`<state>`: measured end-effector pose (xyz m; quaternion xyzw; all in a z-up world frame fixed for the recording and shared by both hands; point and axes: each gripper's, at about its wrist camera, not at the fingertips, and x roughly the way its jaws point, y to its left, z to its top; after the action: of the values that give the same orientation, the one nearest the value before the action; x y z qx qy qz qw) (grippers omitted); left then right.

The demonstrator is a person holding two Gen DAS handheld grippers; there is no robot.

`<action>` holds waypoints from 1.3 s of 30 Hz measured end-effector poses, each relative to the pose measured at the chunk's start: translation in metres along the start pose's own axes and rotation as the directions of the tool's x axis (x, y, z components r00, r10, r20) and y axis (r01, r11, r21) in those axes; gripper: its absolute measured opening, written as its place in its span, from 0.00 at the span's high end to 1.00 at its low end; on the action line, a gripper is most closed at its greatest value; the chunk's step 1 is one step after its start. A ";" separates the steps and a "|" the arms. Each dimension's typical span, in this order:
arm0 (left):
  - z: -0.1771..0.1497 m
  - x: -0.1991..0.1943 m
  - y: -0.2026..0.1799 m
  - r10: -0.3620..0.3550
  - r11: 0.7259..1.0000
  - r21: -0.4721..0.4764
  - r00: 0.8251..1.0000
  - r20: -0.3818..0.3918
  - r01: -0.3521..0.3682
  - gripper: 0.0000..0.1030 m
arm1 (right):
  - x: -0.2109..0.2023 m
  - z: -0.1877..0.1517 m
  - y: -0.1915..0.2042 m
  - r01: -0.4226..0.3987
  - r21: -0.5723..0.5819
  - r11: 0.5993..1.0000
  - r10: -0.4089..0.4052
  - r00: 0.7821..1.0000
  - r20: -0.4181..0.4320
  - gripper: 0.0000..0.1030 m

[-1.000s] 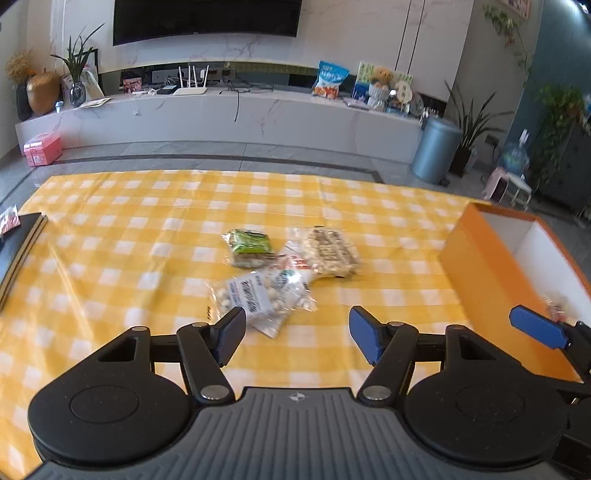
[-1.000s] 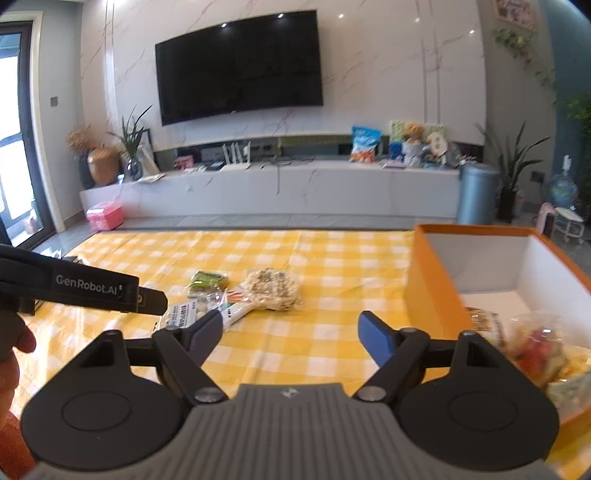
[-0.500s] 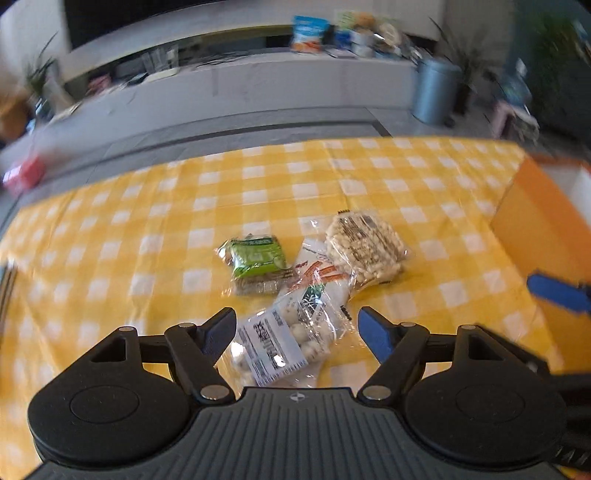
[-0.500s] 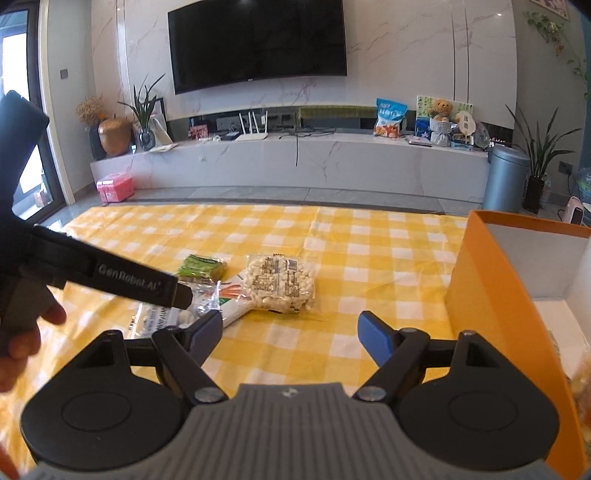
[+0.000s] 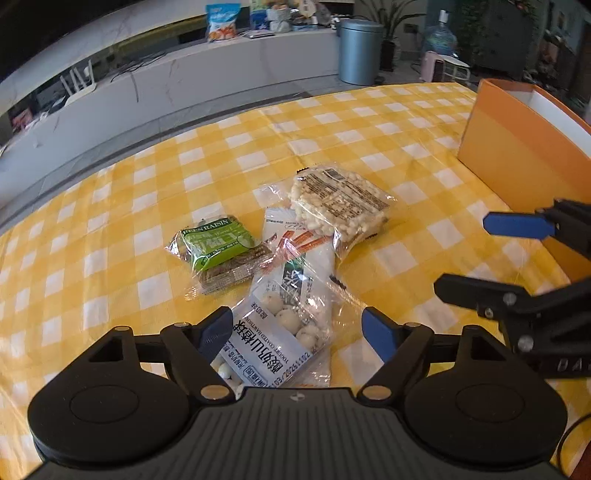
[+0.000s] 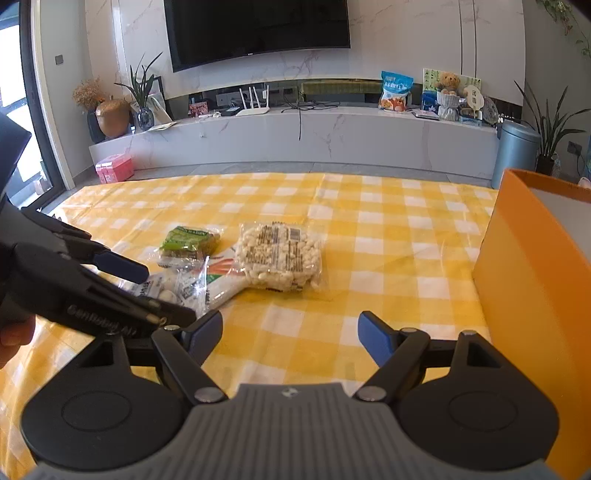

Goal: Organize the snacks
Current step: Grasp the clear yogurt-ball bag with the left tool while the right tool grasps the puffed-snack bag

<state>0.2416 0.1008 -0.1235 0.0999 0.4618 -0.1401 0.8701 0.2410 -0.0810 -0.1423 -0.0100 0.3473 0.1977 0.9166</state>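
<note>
We see the yellow checked tablecloth (image 5: 110, 229), with the orange box (image 5: 517, 162) at its right edge. Mid-cloth lie three snacks: puffed-grain pack (image 5: 338, 203) far, white hawthorn-ball bag (image 5: 284, 317) nearest, green raisin packet (image 5: 216, 245) to the left. Our left gripper (image 5: 297, 332) is spread around the bag's near end; our right gripper (image 6: 290, 332) is spread over bare cloth.

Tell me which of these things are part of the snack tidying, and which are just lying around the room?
Part of the job: yogurt hawthorn bag, green raisin pack, puffed snack pack, orange box.

Just lying about: television, router, teddy bear, bin.
</note>
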 end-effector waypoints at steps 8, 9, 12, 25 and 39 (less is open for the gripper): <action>-0.013 -0.005 0.018 -0.037 0.999 -0.013 0.998 -0.041 0.036 0.10 | 0.004 -0.006 -0.004 0.016 0.022 1.000 -0.015 1.000 -0.008 0.23; -0.012 -0.006 0.020 -0.069 0.997 -0.042 0.997 -0.047 0.067 0.09 | 0.004 -0.006 -0.004 0.015 0.024 1.000 -0.015 1.000 -0.009 0.23; -0.009 -0.008 0.022 -0.135 0.984 -0.129 0.989 -0.054 0.127 0.10 | 0.004 -0.008 -0.001 0.018 0.013 1.000 -0.018 1.000 -0.010 0.20; -0.014 -0.016 -0.001 -0.019 0.994 0.104 0.999 0.029 0.016 0.12 | 0.008 -0.013 0.003 0.009 0.000 1.000 -0.009 1.000 -0.023 0.19; -0.014 0.009 0.032 -0.011 0.998 -0.060 1.000 -0.024 0.009 0.07 | 0.015 -0.013 0.005 -0.007 0.009 1.000 0.008 1.000 -0.029 0.19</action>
<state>0.2460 0.1338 -0.1373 0.0731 0.4767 -0.1293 0.8664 0.2411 -0.0733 -0.1611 -0.0075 0.3613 0.1994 0.9108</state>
